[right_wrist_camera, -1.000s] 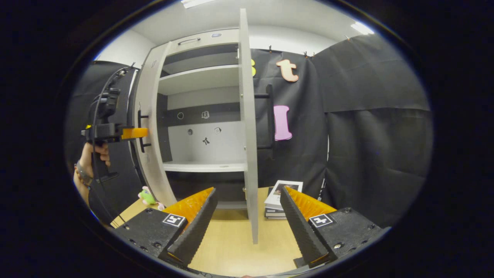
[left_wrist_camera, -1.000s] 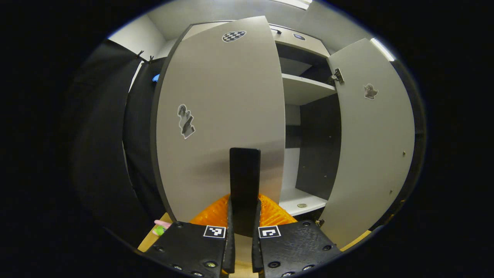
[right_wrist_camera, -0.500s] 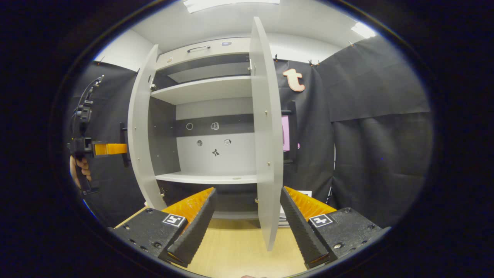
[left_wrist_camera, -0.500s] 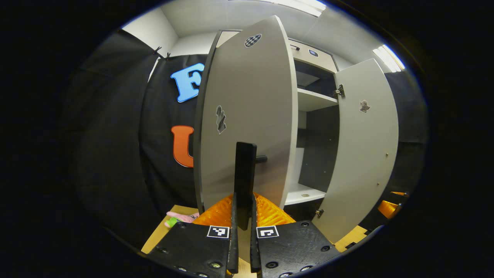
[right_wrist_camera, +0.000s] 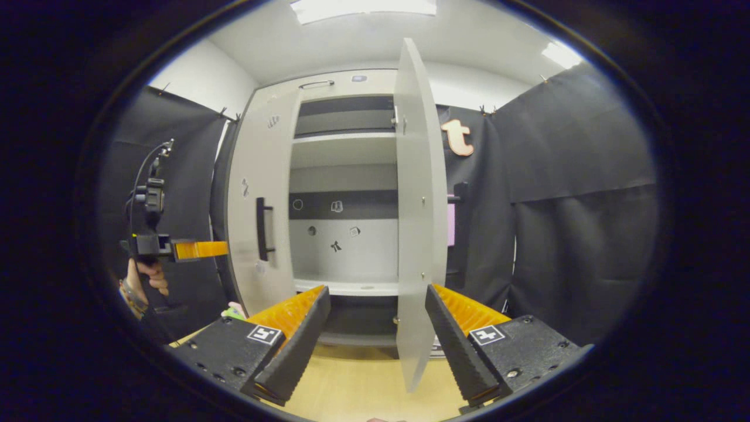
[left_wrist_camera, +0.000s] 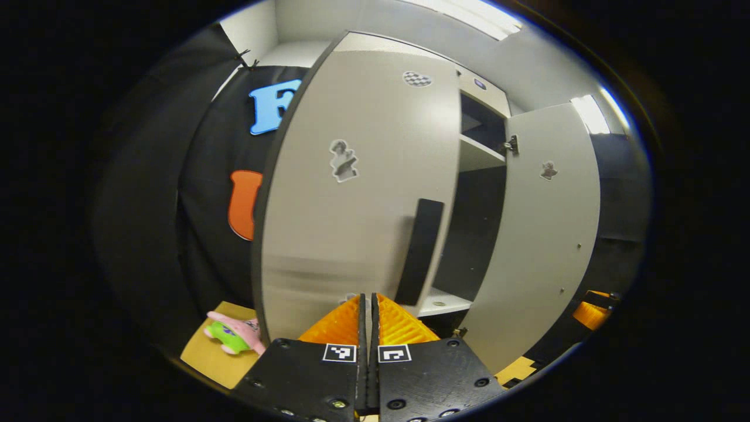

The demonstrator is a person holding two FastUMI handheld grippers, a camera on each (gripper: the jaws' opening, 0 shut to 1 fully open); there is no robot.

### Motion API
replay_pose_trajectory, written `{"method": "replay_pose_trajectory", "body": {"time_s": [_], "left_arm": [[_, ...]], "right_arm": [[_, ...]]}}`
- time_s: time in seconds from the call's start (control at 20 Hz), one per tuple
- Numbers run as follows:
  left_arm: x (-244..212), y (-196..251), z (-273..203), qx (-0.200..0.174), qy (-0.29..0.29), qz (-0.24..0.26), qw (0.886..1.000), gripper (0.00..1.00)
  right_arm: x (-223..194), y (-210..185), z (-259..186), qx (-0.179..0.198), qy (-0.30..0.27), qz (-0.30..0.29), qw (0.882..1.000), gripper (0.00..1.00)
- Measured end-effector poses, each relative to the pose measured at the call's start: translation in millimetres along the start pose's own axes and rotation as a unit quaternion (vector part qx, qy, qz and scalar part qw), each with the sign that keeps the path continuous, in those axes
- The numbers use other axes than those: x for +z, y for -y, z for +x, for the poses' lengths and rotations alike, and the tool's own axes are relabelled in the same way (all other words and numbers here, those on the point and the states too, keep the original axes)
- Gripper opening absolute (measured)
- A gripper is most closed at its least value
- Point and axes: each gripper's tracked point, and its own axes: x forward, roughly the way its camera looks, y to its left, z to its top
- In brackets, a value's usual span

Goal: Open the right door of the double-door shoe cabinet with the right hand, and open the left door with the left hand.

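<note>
**Now clear of the handle, both doors ajar**

Closed on nothing: left gripper, fingers pressed together, tips just short of the left door. Half a second ago clamped on the door's dark bar handle; now released, with the handle standing free just right of the tips. Seen from the right gripper view, held out by a hand at the far left, near the left door but apart from it. Spread wide and empty: right gripper, with the edge of the right door rising between its fingers, apparently farther off and untouched. Beyond both doors, the shoe cabinet with shelves exposed. Left door swung back somewhat toward the opening since the release, handle now facing the right gripper view. Right door well open. Probably left door not fully open yet. On the wooden floor at lower left, a small plush toy.
</note>
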Motion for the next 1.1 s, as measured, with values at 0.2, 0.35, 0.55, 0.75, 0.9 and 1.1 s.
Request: {"method": "replay_pose_trajectory", "body": {"time_s": [0.2,0.35,0.55,0.75,0.9,1.1], "left_arm": [[9.0,27.5,36.1,0.006,0.013,0.038,0.999,0.00],[20.1,22.5,48.1,0.048,0.035,0.070,0.996,0.12],[16.1,33.9,57.9,0.031,0.025,0.064,0.997,0.15],[14.1,26.0,71.4,0.032,0.020,0.058,0.998,0.15],[15.1,27.3,74.3,0.035,0.018,0.057,0.998,0.25],[18.1,35.8,86.9,0.011,0.020,0.049,0.999,0.48]], "right_arm": [[3.3,18.8,4.0,-0.012,0.002,-0.007,1.000,1.00],[-17.2,16.8,6.7,-0.009,-0.019,-0.005,1.000,1.00],[-40.8,29.8,12.0,-0.020,-0.053,0.006,0.998,1.00],[-45.2,32.4,20.1,-0.021,-0.059,0.027,0.998,1.00],[-41.1,37.1,22.3,-0.023,-0.054,0.031,0.998,1.00],[-42.5,37.6,28.0,-0.027,-0.050,0.032,0.998,1.00]]}}
